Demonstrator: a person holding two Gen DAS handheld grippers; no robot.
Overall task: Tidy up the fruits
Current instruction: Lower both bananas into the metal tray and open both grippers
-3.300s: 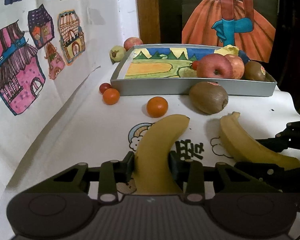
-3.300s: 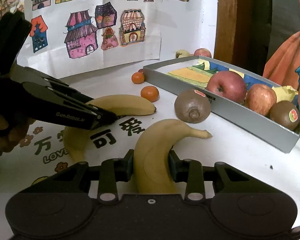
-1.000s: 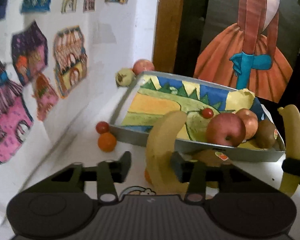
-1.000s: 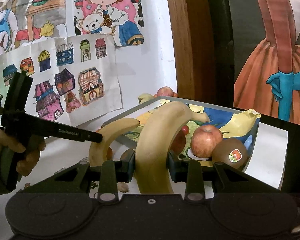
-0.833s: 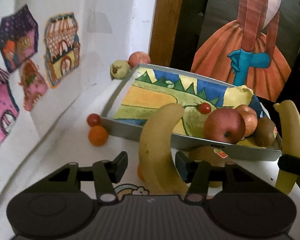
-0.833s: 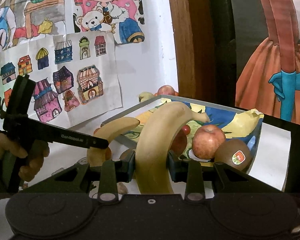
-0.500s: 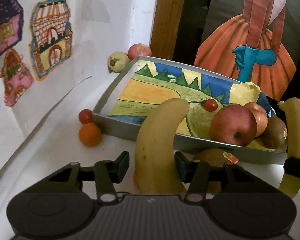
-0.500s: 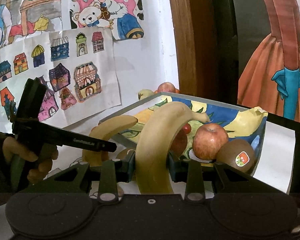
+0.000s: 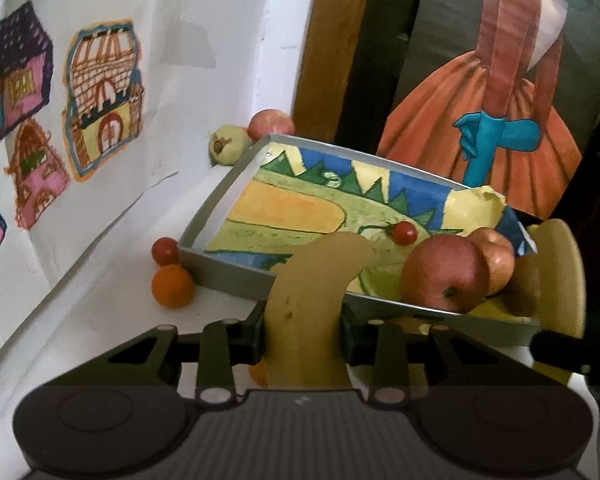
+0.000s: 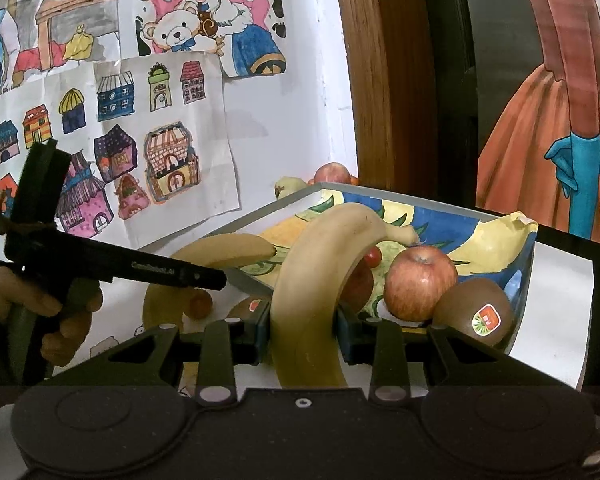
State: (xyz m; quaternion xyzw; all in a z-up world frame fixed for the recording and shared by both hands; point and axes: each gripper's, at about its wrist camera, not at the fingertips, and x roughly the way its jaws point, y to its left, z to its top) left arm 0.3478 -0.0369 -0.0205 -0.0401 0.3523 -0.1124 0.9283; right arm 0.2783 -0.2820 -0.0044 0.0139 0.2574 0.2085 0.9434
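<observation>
bananas [image 9: 308,292]: pale yellow, small brown specks
tray [image 9: 228,276]: grey rim; liner painted green, yellow, blue
apples [image 9: 444,276]: red, yellowish streaks
kiwi [image 10: 476,312]: brown, red-green sticker
grippers [image 10: 302,330]: black

White wall [image 9: 236,40] stood at left, hung with paper sheet of coloured house drawings [image 10: 112,152]. Above it hung cartoon drawing of child hugging teddy bear [image 10: 204,16]. Wooden door frame [image 10: 384,80] rose right of wall. Farther right hung picture of figure in orange skirt with blue gloves [image 9: 496,120]. White printed cloth [image 9: 100,308] covered table.
</observation>
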